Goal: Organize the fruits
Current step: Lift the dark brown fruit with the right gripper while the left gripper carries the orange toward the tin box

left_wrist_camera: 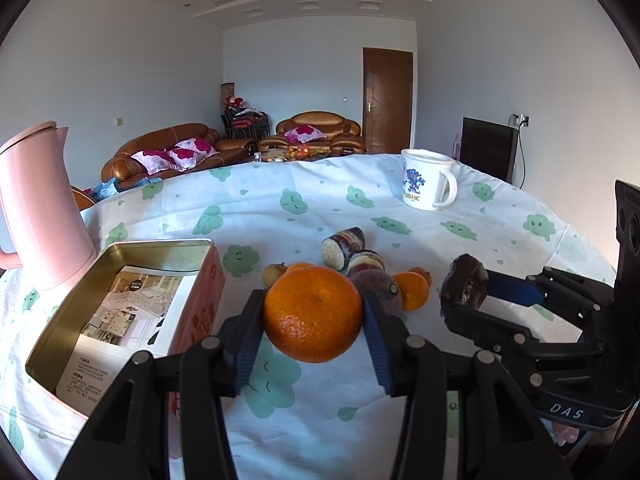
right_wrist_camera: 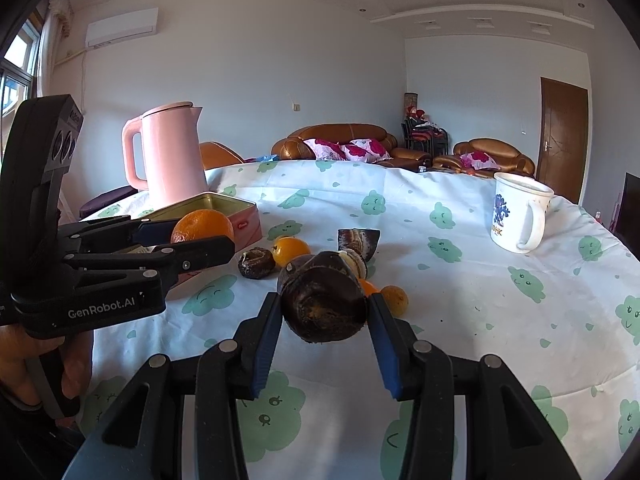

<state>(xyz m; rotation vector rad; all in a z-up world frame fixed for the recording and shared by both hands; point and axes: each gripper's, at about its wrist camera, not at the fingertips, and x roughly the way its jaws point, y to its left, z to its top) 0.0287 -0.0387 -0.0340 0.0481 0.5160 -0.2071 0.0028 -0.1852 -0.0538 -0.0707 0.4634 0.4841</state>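
Observation:
My left gripper (left_wrist_camera: 314, 316) is shut on a large orange (left_wrist_camera: 313, 314) and holds it above the tablecloth, right of the open pink tin (left_wrist_camera: 116, 304). The left gripper also shows in the right wrist view (right_wrist_camera: 192, 240), with the orange (right_wrist_camera: 202, 226) in front of the tin (right_wrist_camera: 236, 216). My right gripper (right_wrist_camera: 324, 312) is shut on a dark brown fruit (right_wrist_camera: 323, 304); it shows in the left wrist view (left_wrist_camera: 466, 292) at the right. A pile stays on the cloth: sugarcane pieces (left_wrist_camera: 343, 247), small oranges (left_wrist_camera: 412, 290), a dark round fruit (right_wrist_camera: 256, 264).
A pink kettle (left_wrist_camera: 40, 208) stands behind the tin at the left. A white mug (left_wrist_camera: 426, 180) stands at the far right of the round table with its cloud-print cloth (left_wrist_camera: 280, 200). The tin holds a printed leaflet (left_wrist_camera: 132, 320). Sofas lie beyond the table.

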